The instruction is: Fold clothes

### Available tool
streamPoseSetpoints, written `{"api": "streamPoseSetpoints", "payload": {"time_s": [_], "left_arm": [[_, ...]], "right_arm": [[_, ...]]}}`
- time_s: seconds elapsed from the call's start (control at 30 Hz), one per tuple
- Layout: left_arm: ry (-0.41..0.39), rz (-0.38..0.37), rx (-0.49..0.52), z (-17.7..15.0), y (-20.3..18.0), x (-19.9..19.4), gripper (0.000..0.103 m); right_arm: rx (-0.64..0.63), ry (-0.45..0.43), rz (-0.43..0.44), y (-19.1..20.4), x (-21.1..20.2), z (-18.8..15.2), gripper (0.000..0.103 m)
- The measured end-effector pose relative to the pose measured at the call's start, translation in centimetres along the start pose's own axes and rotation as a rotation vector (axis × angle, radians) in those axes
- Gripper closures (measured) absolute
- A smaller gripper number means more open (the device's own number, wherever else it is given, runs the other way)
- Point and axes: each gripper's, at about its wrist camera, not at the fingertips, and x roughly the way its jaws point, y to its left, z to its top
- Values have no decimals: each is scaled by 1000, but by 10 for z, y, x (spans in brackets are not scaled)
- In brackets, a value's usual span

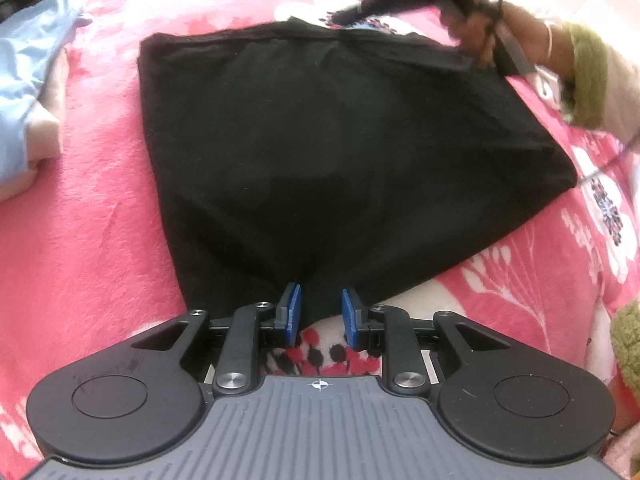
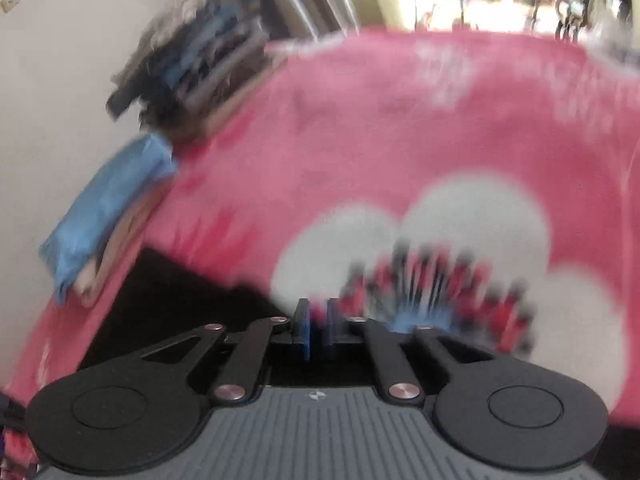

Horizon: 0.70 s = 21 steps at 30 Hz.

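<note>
I can read no brand, label or writing anywhere in either view. My left gripper [image 1: 321, 312] sits at six o'clock in its view, its blue pads [image 1: 295, 307] parted, with the near corner of the black garment [image 1: 320, 152] lying between them but not pinched. That garment is a matte, soft knit folded into a rough four-sided shape, spread flat on the bed's pink blanket [image 1: 92, 248], a fleecy cover printed with white flowers and red-and-black dotted centres. At one o'clock my right gripper [image 1: 476, 12] shows blurred, held in a hand with a green knitted cuff [image 1: 588, 76], at the garment's far corner; from here I cannot tell whether cloth is caught in it. In the right wrist view the right gripper's blue pads [image 2: 307, 332] stand close together with a narrow slit between them, and nothing visibly held there; motion blur softens everything. At nine o'clock in the left view lies a light blue folded cloth [image 1: 28, 64] over something beige, and the right view shows a stack of dark and blue folded clothes [image 2: 192, 68] at ten o'clock against a pale wall.
</note>
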Motion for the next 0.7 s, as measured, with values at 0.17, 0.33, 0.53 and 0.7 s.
{"api": "streamPoseSetpoints", "payload": {"time_s": [0.17, 0.33, 0.53, 0.7], "left_arm": [[-24, 24, -6, -13, 4, -8, 81], [-24, 33, -59, -30, 14, -8, 81], [-33, 34, -134, -41, 29, -21, 81], [-33, 24, -167, -40, 42, -22, 81]], "right_arm": [[-105, 170, 193, 58, 46, 5, 90], [-48, 81, 37, 60, 89, 21, 91], [-100, 73, 112, 80, 22, -3, 86], [-398, 186, 207, 138, -14, -81, 85]]}}
